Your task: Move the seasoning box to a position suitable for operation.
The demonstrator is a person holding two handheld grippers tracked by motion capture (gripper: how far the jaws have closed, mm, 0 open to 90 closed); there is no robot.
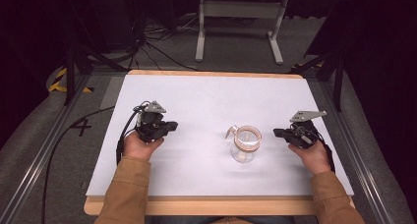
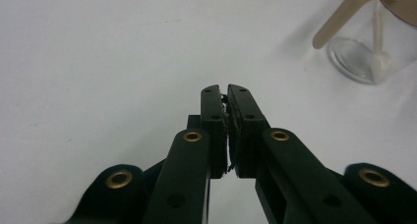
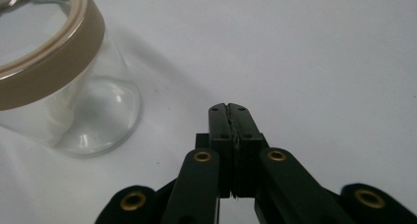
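Both hand-held grippers, left (image 1: 169, 126) and right (image 1: 278, 133), are held low over the surface (image 1: 196, 96), jaws pressed together, empty. Between them, nearer the right and toward the near edge, stands a glass jar (image 1: 245, 144). No step is judged begun; opening the right jaws is likely called for.

— What carried the things?
— A wooden table (image 1: 216, 205) covered by a white sheet (image 1: 206, 101).
— And what stood on it?
— A clear glass jar (image 1: 245, 144) with a tan rim, between the claws, nearer the right gripper (image 1: 278, 133) than the left gripper (image 1: 173, 125).
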